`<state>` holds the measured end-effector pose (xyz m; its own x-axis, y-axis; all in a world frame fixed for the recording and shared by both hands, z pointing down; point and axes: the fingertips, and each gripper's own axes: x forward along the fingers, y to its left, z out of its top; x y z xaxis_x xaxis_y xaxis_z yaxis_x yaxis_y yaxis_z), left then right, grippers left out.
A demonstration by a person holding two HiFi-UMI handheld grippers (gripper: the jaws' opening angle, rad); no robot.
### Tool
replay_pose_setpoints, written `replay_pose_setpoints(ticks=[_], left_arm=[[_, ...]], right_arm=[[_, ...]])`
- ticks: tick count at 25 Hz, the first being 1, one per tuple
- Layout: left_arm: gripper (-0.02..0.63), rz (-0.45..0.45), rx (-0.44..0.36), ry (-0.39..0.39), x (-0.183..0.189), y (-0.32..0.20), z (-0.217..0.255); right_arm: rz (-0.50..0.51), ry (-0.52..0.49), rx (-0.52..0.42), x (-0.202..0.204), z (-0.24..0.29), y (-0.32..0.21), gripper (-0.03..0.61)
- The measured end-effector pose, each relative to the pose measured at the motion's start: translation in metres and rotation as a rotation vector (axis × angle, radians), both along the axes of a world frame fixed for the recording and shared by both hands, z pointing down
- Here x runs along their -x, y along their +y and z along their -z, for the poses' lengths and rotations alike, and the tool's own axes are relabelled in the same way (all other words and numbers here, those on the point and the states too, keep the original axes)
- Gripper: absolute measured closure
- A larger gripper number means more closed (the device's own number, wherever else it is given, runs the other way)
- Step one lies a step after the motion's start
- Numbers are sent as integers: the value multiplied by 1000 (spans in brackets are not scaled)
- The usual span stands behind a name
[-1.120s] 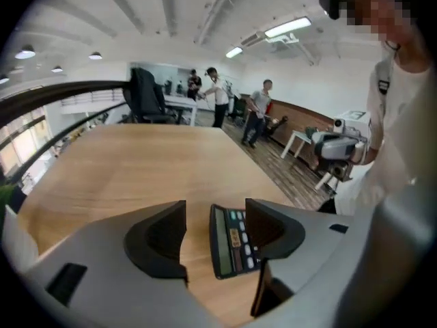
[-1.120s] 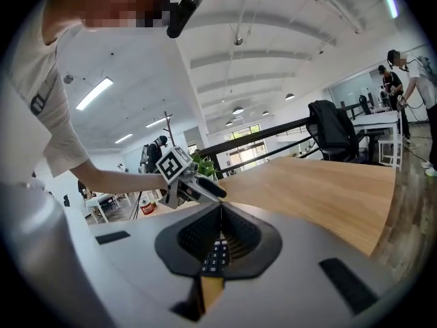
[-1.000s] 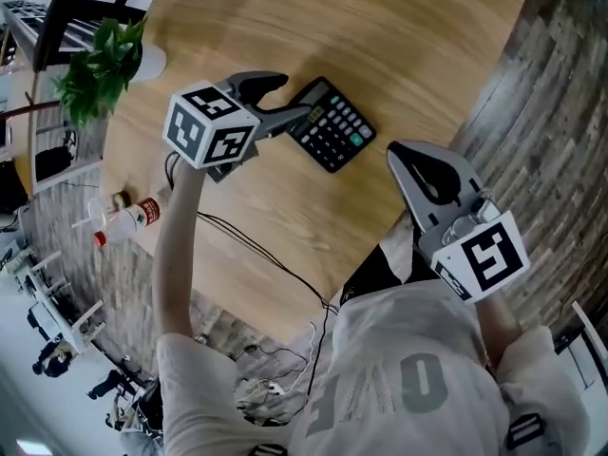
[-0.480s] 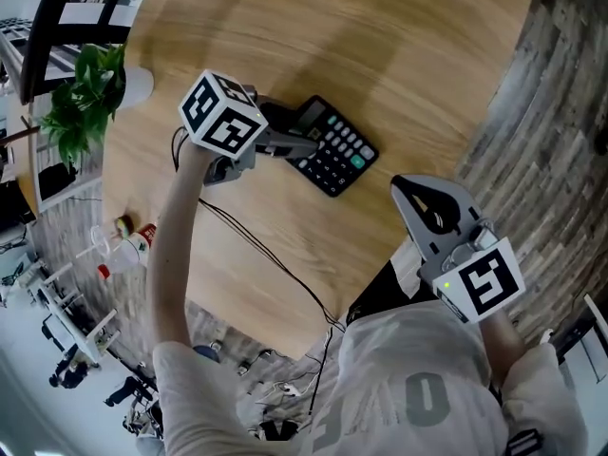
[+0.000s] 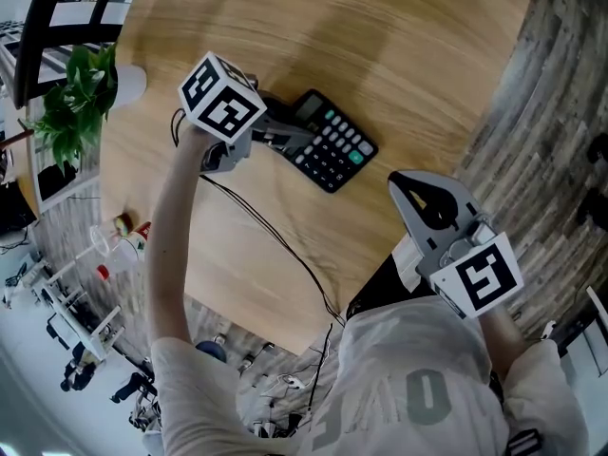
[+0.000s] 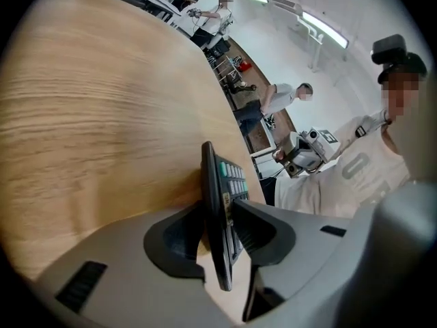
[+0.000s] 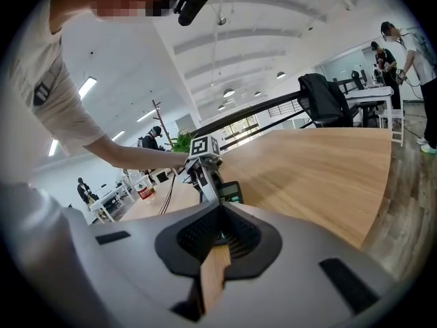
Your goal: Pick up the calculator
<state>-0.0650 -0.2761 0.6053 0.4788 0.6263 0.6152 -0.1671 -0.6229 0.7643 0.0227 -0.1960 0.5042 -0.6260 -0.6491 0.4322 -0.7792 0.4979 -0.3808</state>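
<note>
Round pale wooden table (image 5: 399, 55); black desk calculator (image 5: 334, 145) towards its right edge
Left gripper (image 5: 285, 139), lowered since a second ago, closing on the calculator's end; right gripper (image 5: 423, 193) clenched, empty, at the near edge; leafy green plant (image 5: 71, 93) at the left edge

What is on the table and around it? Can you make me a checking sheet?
Surface: round wooden table, mostly bare.
Job's things: one black calculator, near the table's middle, between the left gripper's fingers.
Clutter: a green plant in a white pot at the table's edge; a clear bottle with a red label, off the table.
Grippers: the left gripper is closing, with its pads against both faces of the calculator. The right gripper is shut and empty, held near the person's body.
Cables: a black cable runs from the left gripper across the table and over its edge.
Surroundings: plank floor, a black chair, people at desks further off.
</note>
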Motion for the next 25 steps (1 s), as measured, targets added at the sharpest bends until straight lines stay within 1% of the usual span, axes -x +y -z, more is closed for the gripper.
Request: replay_pose_setpoints(ticks=[4,7,11,15,19,20,22,25], left_arm=[[482,20,19,-21,2,-3,-2],[486,51,24,-44,0,-2,-2],[491,86,-14,-111,0,2,2],[492,139,-121,-147,-3,3,12],[492,231,-246,-188,-1,9,24],[494,258,-280,-180,-2,9,30],[494,334,-351,-140,-6,4,46],[494,516,-486,-56,-13,-13,83]], right_arm=[[5,4,-15,1,1,-3,560],[6,9,-31,-1,4,-1,560],[15,18,-52,-4,13,2,560],[26,28,-86,-8,29,2,560],[41,33,-129,-5,52,5,560],[45,32,-141,-4,58,6,560],[55,35,-167,-2,70,6,560],[54,48,-212,-5,88,5,560]])
